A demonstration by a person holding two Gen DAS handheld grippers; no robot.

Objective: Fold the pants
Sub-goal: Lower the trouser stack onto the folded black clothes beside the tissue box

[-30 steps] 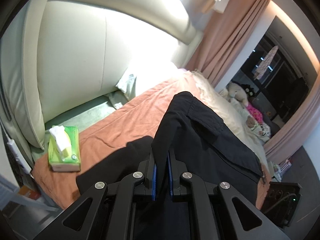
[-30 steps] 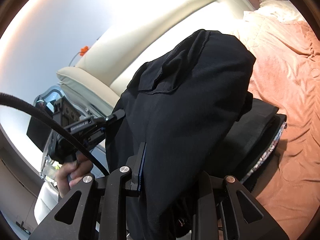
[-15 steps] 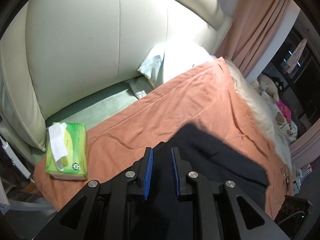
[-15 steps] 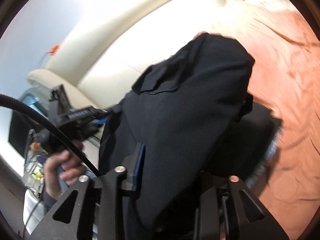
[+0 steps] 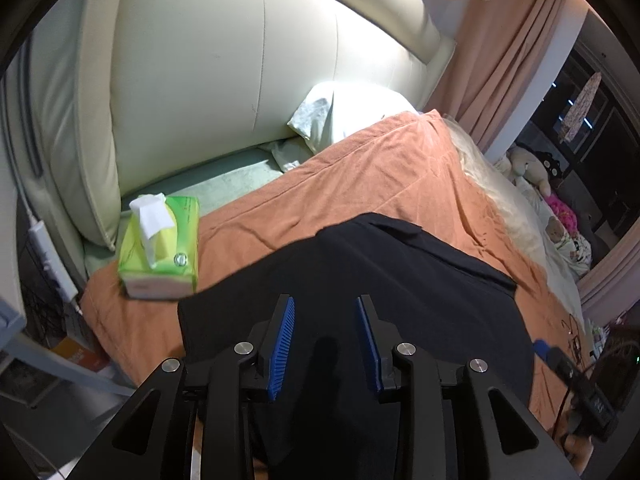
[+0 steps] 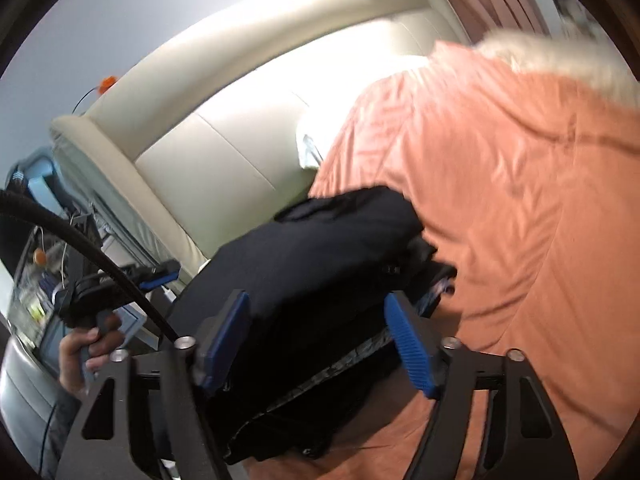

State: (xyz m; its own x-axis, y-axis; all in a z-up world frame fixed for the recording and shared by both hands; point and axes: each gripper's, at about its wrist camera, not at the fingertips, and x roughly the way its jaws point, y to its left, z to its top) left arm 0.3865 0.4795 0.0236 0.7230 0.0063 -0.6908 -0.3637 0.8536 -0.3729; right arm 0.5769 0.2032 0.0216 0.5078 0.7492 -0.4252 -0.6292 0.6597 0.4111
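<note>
A bed [image 5: 360, 168] with an orange cover stands against a padded cream headboard [image 5: 224, 60]; pink curtains [image 5: 504, 52] hang beside a dark window [image 5: 600, 120].

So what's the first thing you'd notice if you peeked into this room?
Probably the black pants, lying in a dark heap on the orange blanket right in front of both tools. Next, the bright green tissue box near the blanket's corner, beside the big cream headboard. Far off by the dark window sit some stuffed toys.
</note>
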